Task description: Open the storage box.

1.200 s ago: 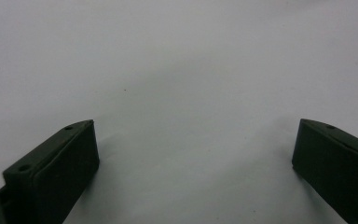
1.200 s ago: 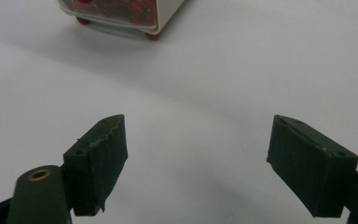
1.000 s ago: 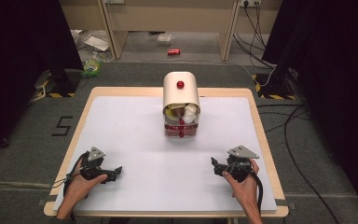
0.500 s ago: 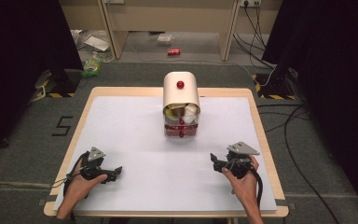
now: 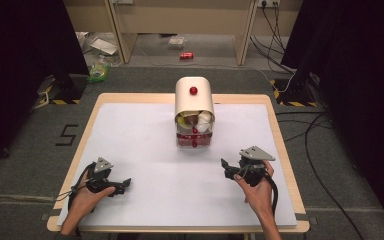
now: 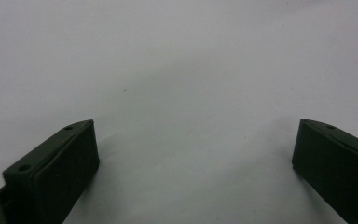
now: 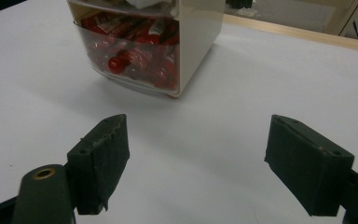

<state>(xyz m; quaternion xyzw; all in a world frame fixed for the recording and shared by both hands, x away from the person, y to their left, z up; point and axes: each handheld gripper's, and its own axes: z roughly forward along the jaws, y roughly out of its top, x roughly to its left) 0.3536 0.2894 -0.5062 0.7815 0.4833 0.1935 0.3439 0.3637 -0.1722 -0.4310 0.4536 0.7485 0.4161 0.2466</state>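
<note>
1. A small cream drawer cabinet [image 5: 194, 97] with a rounded top stands upright at the table's far middle, its front facing the person.
2. A red knob [image 5: 193, 90] sits on its curved top.
3. The upper compartment [image 5: 195, 119] holds white and yellowish items.
4. The clear lower drawer [image 7: 135, 56], shut, is packed with red packets and carries a red knob.

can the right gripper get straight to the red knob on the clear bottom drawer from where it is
Probably yes. The right gripper is open and faces the cream drawer box, with the red knob on the clear bottom drawer ahead of its jaws. Bare white table lies between them, nothing blocking.
</note>
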